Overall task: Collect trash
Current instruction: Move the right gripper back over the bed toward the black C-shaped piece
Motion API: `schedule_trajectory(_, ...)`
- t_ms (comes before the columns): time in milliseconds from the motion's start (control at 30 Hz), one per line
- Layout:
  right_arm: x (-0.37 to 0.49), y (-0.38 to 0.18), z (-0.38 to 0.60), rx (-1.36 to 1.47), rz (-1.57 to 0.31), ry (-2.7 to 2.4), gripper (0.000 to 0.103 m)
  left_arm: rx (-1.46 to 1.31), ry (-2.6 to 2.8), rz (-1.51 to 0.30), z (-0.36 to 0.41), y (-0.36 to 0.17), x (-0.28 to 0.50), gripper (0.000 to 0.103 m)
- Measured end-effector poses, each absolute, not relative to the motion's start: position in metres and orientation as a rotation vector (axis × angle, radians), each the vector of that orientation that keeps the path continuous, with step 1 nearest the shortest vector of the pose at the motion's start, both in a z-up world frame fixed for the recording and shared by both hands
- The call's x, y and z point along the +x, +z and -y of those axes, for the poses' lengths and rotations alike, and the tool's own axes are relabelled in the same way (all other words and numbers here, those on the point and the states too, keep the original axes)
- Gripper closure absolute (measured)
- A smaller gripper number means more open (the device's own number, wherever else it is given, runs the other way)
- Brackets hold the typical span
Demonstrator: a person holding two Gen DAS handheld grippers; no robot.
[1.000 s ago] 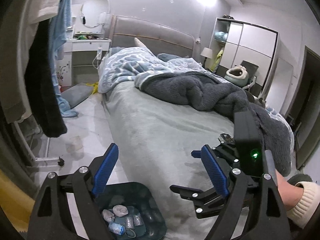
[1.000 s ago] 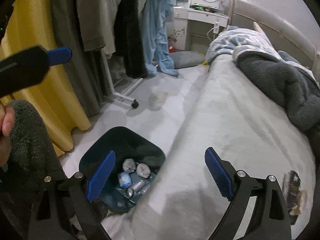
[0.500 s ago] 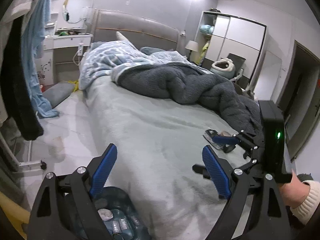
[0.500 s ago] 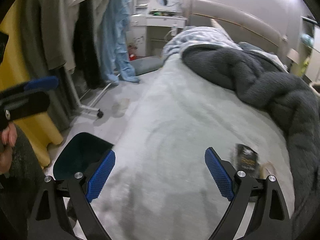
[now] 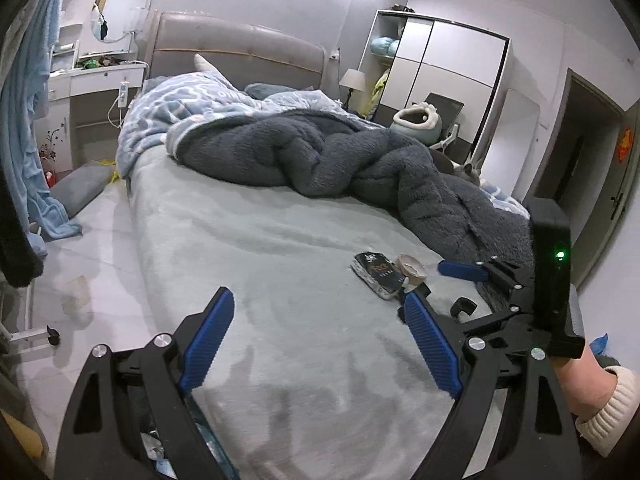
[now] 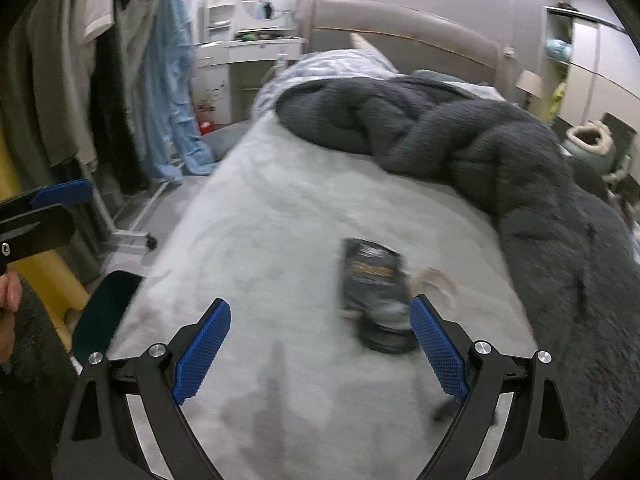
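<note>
A dark flat packet [image 5: 378, 274] lies on the grey bed sheet next to a small tan roll or cup [image 5: 411, 268]. In the right wrist view the packet [image 6: 370, 276] and the tan piece [image 6: 436, 280] lie just ahead of the right fingertip, blurred. My right gripper [image 6: 320, 344] is open and empty just short of them; it also shows in the left wrist view [image 5: 464, 272]. My left gripper [image 5: 320, 336] is open and empty over the near bed edge. The dark green bin [image 6: 102, 316] stands on the floor beside the bed, its trash [image 5: 160, 452] partly hidden.
A dark grey fleece blanket [image 5: 340, 160] is bunched across the bed's far and right side. Clothes hang on a rack [image 6: 120, 80] to the left, over a wheeled base [image 6: 136, 236]. A dresser with a round mirror [image 5: 100, 68] stands by the headboard.
Both grippers have swung away from the bin towards the bed. The packet and tan piece now lie close in front of the right gripper. Both stay open.
</note>
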State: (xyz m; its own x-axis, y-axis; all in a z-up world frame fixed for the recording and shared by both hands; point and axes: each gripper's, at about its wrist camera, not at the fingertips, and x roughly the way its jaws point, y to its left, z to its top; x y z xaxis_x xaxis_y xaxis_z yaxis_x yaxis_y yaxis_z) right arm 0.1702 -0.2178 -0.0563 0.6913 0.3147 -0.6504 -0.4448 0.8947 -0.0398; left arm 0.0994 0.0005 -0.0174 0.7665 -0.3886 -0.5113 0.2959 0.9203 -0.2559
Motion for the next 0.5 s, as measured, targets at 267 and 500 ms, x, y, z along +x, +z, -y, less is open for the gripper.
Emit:
schedule_trajectory(267,0.177,-0.076,0.264,-0.148,-0.725,0.332,0.011,-0.165,-0.371,-0.637,0.038,-0.03,0.115,0.014)
schedule_trajectory(500,0.177,-0.08,0.287,-0.106,-0.738,0.302,0.011,-0.165,-0.376,-0.671,0.067,-0.042,0.127,0.014)
